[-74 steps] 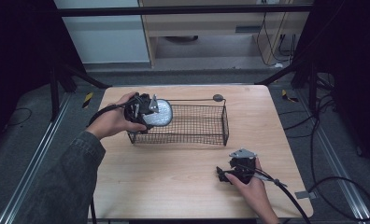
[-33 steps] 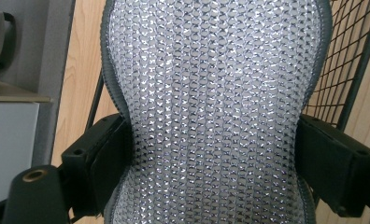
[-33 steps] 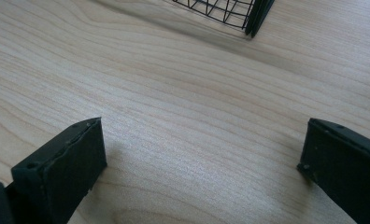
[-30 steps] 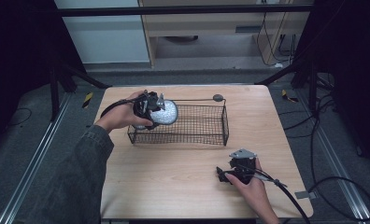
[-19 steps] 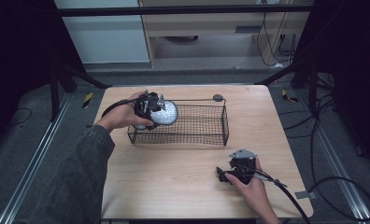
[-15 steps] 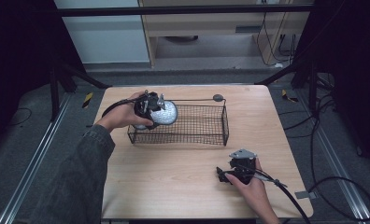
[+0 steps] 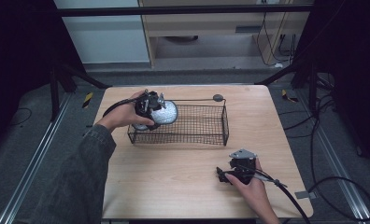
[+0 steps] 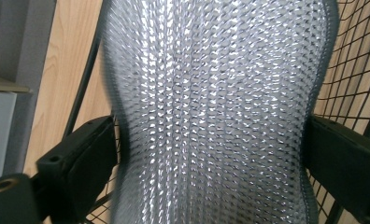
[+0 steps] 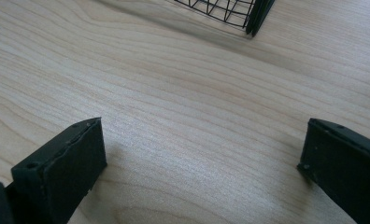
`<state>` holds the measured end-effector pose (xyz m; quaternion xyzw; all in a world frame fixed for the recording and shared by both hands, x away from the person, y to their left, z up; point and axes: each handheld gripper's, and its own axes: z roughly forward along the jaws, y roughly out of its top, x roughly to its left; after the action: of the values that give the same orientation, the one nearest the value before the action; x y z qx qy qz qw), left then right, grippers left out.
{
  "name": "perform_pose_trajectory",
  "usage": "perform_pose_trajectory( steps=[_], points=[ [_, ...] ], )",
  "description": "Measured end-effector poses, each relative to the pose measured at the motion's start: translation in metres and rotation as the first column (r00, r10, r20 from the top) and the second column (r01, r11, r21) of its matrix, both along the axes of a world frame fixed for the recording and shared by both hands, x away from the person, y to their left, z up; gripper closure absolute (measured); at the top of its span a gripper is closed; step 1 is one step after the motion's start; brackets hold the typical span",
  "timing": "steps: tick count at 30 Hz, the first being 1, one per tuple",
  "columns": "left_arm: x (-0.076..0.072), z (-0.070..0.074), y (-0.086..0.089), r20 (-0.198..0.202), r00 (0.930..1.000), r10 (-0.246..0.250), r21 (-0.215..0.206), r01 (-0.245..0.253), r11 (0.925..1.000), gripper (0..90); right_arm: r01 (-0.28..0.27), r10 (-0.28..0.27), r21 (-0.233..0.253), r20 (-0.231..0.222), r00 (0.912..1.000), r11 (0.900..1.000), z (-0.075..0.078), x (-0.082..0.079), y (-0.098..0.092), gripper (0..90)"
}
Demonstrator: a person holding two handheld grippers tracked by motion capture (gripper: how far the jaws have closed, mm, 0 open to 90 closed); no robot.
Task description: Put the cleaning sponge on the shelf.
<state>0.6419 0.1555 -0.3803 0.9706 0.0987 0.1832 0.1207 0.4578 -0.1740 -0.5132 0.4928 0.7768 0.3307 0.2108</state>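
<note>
A silvery, quilted-looking pouch point(image 7: 167, 114) hangs over the left end of a black wire basket point(image 7: 225, 124). My left gripper point(image 7: 149, 105) is shut on it. In the left gripper view the pouch point(image 8: 211, 93) bulges between the two jaws of that gripper point(image 8: 211, 147), with the basket's mesh point(image 8: 356, 56) behind at the right. My right gripper point(image 7: 232, 169) rests on the table point(image 7: 174, 172) near the front right, open. In the right gripper view that gripper point(image 9: 202, 154) has bare wood between its jaws and a basket corner point(image 9: 230, 9) ahead.
A small dark round knob point(image 7: 217, 97) on a thin rod lies behind the basket near the table's far edge. Cables trail from both grippers off the table. Metal frame legs and floor rails flank the table.
My left gripper has carried the pouch slightly right, further over the basket's left end. The right gripper has stayed still.
</note>
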Motion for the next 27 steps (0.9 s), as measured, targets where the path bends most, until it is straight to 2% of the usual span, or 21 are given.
perform_pose_trajectory(
  steps=[3, 7, 10, 11, 12, 16, 27],
  points=[
    [0.001, 0.001, 0.001, 0.01, 0.9998, 0.016, -0.025, -0.016, 0.9996, 3.5, -0.001, 0.001, -0.001, 0.003, 1.0, 1.0, 0.0, 0.0, 0.0, 0.4],
    [0.0, 0.001, 0.002, 0.012, 0.9999, 0.01, -0.018, -0.009, 0.9998, 4.2, -0.001, 0.001, -0.001, 0.002, 1.0, 1.0, 0.0, 0.0, 0.0, 0.4],
    [-0.003, 0.003, 0.003, 0.007, 0.9999, 0.013, -0.036, -0.013, 0.9993, 4.4, -0.001, 0.001, -0.001, 0.002, 1.0, 1.0, 0.0, 0.0, 0.0, 0.4],
    [-0.004, 0.004, 0.003, 0.009, 0.9999, 0.009, -0.028, -0.008, 0.9996, 4.7, -0.001, 0.001, -0.001, 0.002, 1.0, 1.0, 0.0, 0.0, 0.0, 0.4],
    [-0.004, 0.005, 0.003, 0.02, 0.9998, 0.005, -0.04, -0.004, 0.9992, 5.0, 0.0, 0.0, 0.0, 0.0, 1.0, 1.0, 0.0, 0.0, 0.0, 0.4],
    [-0.01, 0.01, 0.004, 0.022, 0.9997, 0.013, -0.076, -0.011, 0.997, 4.9, 0.001, -0.001, 0.0, 0.0, 1.0, 1.0, 0.0, 0.0, 0.0, 0.4],
    [-0.026, 0.018, 0.007, 0.051, 0.9983, 0.027, -0.112, -0.021, 0.9935, 4.9, 0.0, 0.0, -0.001, 0.001, 1.0, 1.0, 0.0, 0.0, 0.0, 0.4]
  ],
)
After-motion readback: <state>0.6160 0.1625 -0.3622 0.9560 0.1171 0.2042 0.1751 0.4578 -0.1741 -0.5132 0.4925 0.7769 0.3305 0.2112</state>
